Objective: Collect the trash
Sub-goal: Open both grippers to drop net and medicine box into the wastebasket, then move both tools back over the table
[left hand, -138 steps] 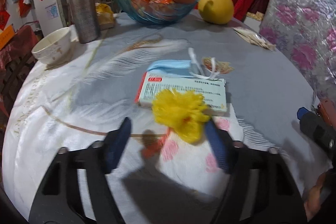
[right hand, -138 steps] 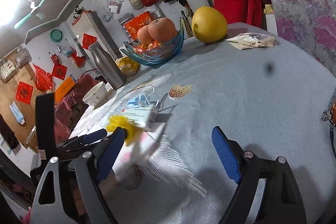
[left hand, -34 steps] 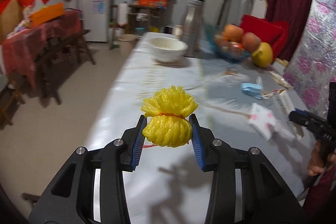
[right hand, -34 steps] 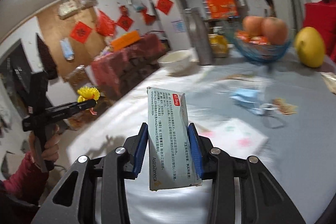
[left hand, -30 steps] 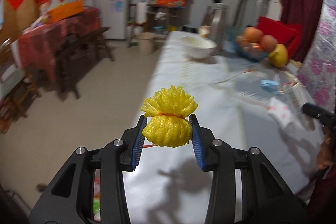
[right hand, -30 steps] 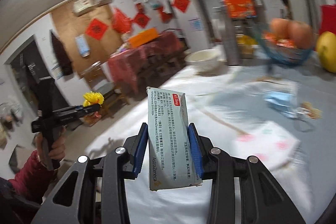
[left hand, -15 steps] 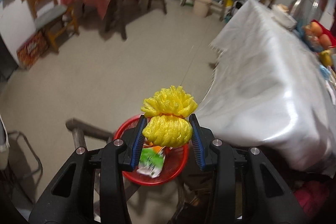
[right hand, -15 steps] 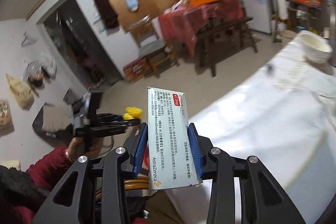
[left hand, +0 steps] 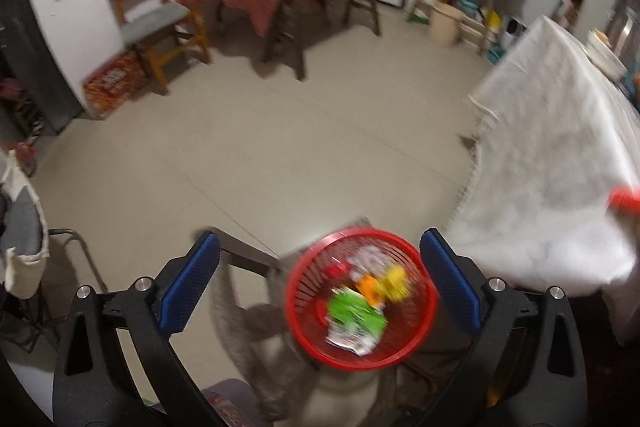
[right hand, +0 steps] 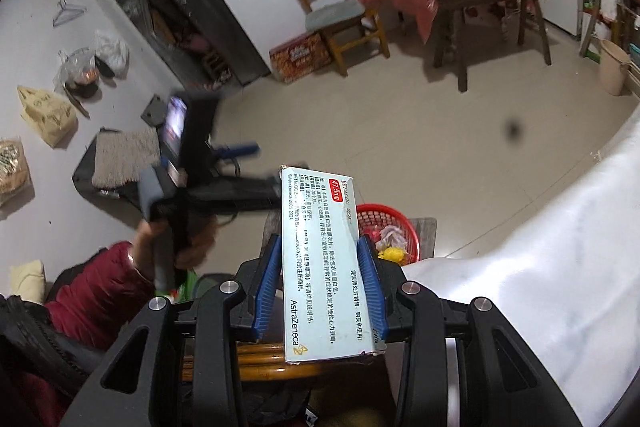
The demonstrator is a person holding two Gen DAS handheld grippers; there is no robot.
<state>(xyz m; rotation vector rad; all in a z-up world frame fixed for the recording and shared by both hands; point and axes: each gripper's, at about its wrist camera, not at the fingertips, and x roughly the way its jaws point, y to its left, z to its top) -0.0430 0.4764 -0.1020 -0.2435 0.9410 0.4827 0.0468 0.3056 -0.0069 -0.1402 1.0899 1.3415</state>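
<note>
The left gripper (left hand: 316,283) has just sprung wide, empty, above the red basket (left hand: 416,337) where the yellow foam net (left hand: 394,281) lies. The right gripper (right hand: 320,275) clamps a pale-blue medicine box (right hand: 320,259) reading "AstraZeneca", "47.5mg".

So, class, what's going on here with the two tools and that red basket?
A person is clearing trash into a red basket on the floor beside the white-clothed table. The left tool is above the basket; its jaws have just been opening, nothing sits between them, and the yellow foam net lies in the basket. The right tool grips a medicine box, not yet dropped in.
</note>
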